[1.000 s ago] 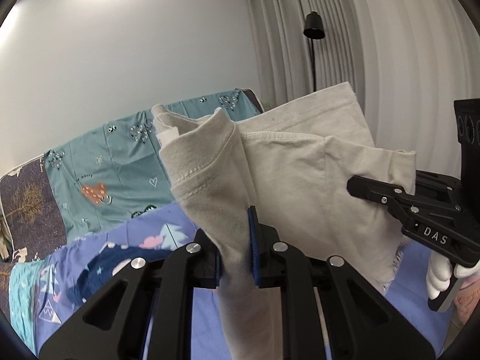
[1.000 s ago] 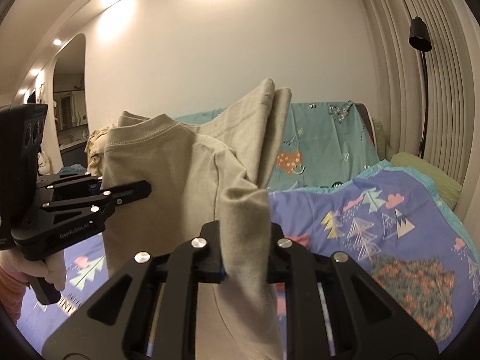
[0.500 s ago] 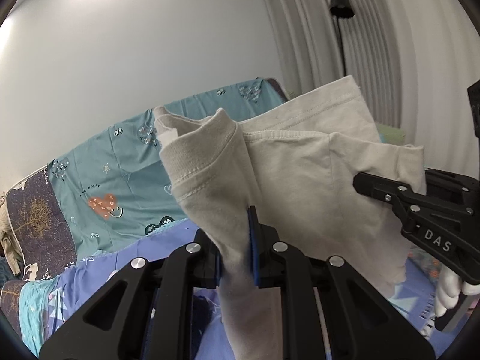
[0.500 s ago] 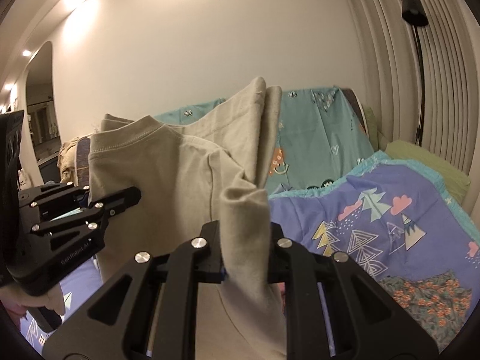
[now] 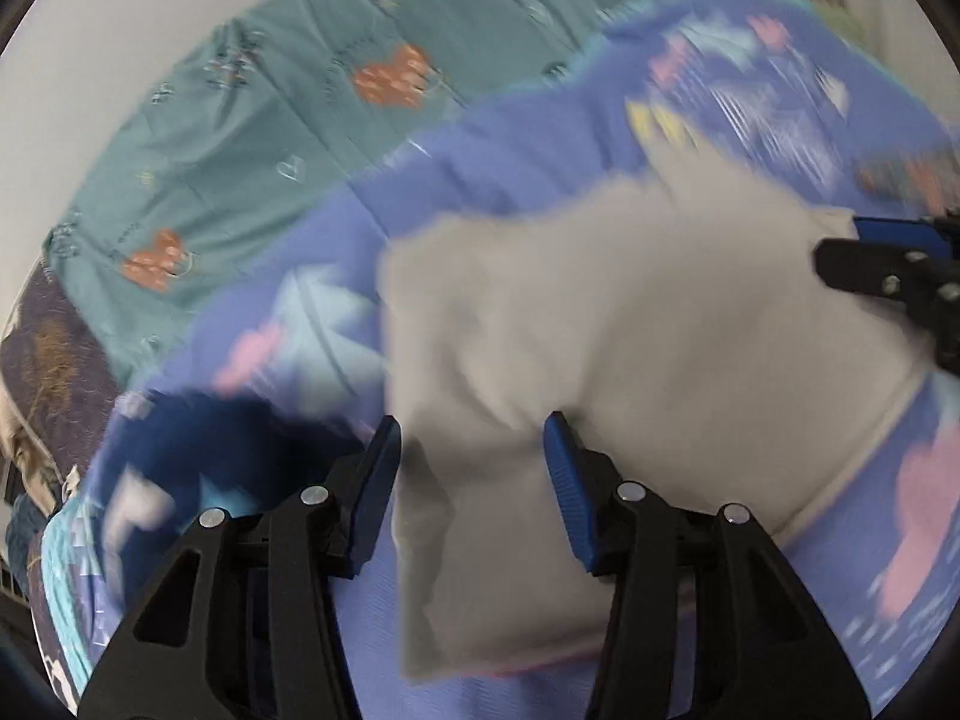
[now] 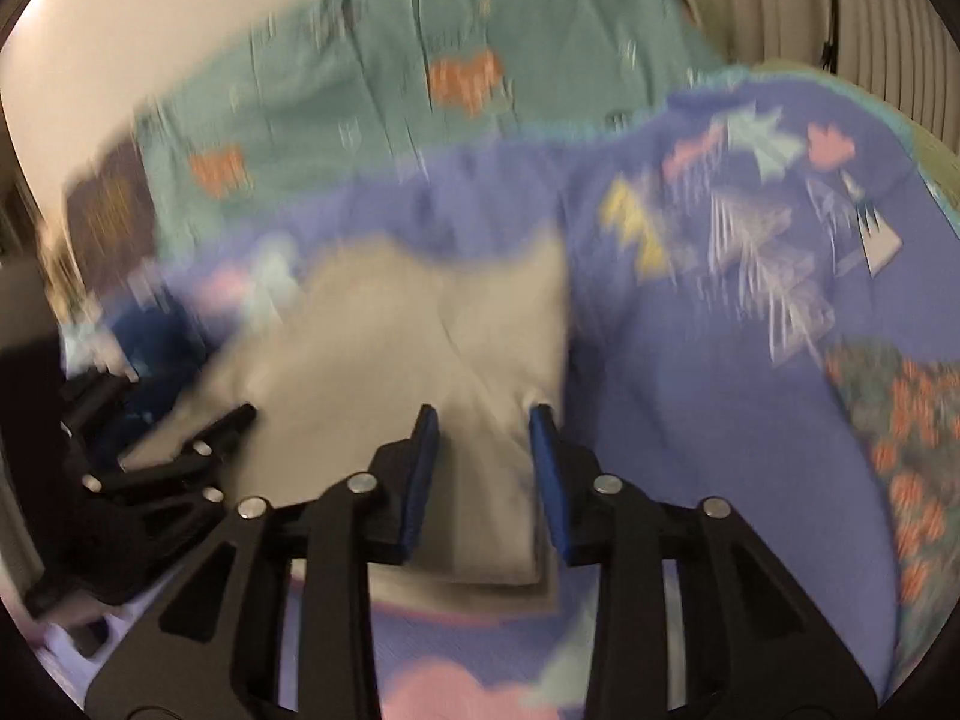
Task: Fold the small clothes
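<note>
Now both claws are letting go: the left claw (image 5: pixel 471 480) and right claw (image 6: pixel 483 474) are spreading apart, dropping the beige shirt (image 5: pixel 630 312) onto the bed (image 6: pixel 690 390) after holding it aloft.

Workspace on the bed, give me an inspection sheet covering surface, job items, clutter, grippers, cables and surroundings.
Surface: purple patterned bedspread, blurred by motion.
Job's things: beige shirt lying partly folded on the bedspread.
Clutter: teal heart-print cover behind; dark blue patch, unclear whether garment or print.
Grippers: left hand-held gripper and right hand-held gripper have just been opening; shirt between the pads, not pinched.
Cables: nothing seen.
Surroundings: plain wall, pleated curtain.
</note>
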`<state>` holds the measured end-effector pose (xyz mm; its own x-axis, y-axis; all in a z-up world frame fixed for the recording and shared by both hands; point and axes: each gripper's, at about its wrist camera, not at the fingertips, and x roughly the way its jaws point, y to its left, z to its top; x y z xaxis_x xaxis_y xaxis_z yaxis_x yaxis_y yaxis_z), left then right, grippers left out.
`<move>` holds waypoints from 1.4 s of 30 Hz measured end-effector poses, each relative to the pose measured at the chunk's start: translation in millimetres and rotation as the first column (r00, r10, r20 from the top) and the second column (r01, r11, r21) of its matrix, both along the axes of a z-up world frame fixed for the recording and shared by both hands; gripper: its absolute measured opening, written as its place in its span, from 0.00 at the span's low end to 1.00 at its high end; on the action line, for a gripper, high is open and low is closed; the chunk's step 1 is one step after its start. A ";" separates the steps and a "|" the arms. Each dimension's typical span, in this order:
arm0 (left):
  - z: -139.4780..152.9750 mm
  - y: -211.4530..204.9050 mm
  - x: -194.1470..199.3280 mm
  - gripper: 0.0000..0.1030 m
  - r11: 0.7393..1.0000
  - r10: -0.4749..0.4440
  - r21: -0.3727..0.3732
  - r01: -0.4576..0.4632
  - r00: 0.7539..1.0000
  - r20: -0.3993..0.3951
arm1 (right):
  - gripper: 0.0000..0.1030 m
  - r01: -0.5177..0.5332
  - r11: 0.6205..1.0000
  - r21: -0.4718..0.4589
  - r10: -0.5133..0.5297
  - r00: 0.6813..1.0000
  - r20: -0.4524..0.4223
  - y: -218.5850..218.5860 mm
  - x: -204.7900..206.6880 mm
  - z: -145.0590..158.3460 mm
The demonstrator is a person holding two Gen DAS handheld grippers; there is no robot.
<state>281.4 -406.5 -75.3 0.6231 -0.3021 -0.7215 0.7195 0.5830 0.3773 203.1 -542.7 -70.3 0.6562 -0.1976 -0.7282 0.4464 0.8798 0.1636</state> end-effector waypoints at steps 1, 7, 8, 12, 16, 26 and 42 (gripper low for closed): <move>-3.0 8.1 -8.4 0.46 0.999 0.008 -0.041 -0.007 0.999 0.036 | 0.32 0.002 1.000 -0.026 -0.002 1.000 0.004 5.7 -4.9 -8.3; 4.5 41.1 -15.1 0.45 0.985 0.045 -0.162 -0.058 0.996 -0.080 | 0.39 0.068 0.998 0.013 -0.068 0.998 0.012 12.1 -32.0 -0.9; 5.1 45.8 -15.5 0.46 0.982 0.044 -0.179 -0.059 0.995 -0.090 | 0.40 0.072 0.997 0.003 -0.072 0.997 0.014 16.3 -38.9 0.7; 20.0 75.9 -50.4 0.58 0.965 0.025 -0.259 -0.048 0.995 -0.092 | 0.51 0.056 0.998 -0.025 -0.056 0.998 0.003 39.1 -76.2 10.7; 45.4 113.6 -85.3 0.71 0.914 0.002 -0.405 -0.043 0.995 -0.102 | 0.75 0.055 0.994 -0.099 -0.047 0.996 0.078 73.1 -131.3 41.1; 116.5 188.8 -187.0 0.99 0.821 -0.012 -0.570 0.013 1.000 0.005 | 0.95 0.137 0.972 -0.190 -0.072 0.946 0.317 151.3 -248.4 124.3; 130.9 241.2 -299.8 0.99 0.850 0.018 -0.527 -0.011 1.000 0.008 | 0.95 0.129 0.979 -0.156 -0.084 0.959 0.270 197.2 -336.6 121.8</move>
